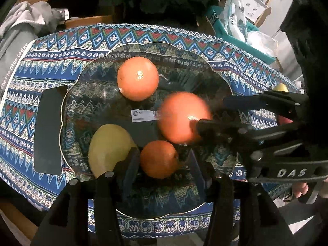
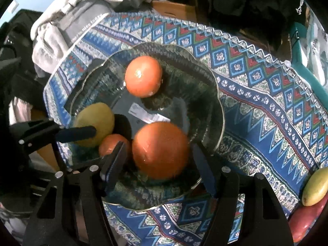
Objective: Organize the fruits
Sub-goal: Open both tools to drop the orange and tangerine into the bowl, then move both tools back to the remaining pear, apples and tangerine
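Note:
A clear glass plate (image 1: 215, 78) (image 2: 213, 94) lies on the patterned cloth. It holds three oranges and a yellow mango (image 1: 108, 145) (image 2: 96, 123). My left gripper (image 1: 164, 164) is open, its fingers either side of the small orange (image 1: 158, 158) (image 2: 111, 144) at the plate's near edge. My right gripper (image 2: 160, 155) (image 1: 209, 112) is open around the big orange (image 2: 161, 149) (image 1: 180, 116), which looks blurred; I cannot tell if it rests on the plate. The third orange (image 1: 138, 78) (image 2: 143, 75) sits at the far side.
A black phone (image 1: 49, 129) lies left of the plate. A green-yellow mango (image 2: 315, 186) and a red fruit (image 2: 305, 221) lie on the cloth at the right. Grey clothes (image 1: 22, 26) are piled at the far left; a teal bin (image 1: 235, 30) stands behind.

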The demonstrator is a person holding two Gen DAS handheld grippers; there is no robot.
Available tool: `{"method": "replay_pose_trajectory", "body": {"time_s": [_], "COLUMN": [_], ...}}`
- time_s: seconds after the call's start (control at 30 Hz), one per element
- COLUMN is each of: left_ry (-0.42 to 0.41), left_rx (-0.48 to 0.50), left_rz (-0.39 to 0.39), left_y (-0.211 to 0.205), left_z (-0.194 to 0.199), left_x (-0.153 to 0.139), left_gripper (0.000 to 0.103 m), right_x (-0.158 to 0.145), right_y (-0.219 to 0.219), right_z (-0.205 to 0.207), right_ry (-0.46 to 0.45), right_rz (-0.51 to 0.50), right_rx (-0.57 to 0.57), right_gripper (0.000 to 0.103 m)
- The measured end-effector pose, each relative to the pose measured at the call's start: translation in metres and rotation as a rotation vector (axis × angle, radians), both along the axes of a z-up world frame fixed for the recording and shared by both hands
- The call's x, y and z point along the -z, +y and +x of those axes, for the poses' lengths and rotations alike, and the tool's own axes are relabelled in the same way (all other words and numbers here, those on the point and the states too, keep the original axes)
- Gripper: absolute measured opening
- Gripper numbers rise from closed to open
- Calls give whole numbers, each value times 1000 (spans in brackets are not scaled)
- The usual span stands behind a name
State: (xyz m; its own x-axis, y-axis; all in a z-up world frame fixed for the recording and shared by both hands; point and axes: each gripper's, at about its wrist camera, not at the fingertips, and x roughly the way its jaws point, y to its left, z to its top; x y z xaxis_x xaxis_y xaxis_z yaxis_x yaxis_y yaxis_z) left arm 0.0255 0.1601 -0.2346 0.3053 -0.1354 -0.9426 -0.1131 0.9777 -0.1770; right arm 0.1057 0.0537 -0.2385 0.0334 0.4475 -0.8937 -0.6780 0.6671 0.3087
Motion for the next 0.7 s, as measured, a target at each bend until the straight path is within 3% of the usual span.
{"method": "replay_pose_trajectory", "body": {"time_s": [0.3, 0.7], "left_ry": [-42, -165], "left_rx": [-28, -5], "left_rz": [-16, -11], "left_y": [4, -8], "left_z": [4, 4], "left_x": [-22, -79], "left_gripper": [57, 58], "right_x": [-35, -101], "right_y": [-15, -53], "right_z": [0, -3], "right_ry": [-85, -217], "right_rz": [21, 79], "right_rx": [27, 98], "right_gripper": [69, 69]}}
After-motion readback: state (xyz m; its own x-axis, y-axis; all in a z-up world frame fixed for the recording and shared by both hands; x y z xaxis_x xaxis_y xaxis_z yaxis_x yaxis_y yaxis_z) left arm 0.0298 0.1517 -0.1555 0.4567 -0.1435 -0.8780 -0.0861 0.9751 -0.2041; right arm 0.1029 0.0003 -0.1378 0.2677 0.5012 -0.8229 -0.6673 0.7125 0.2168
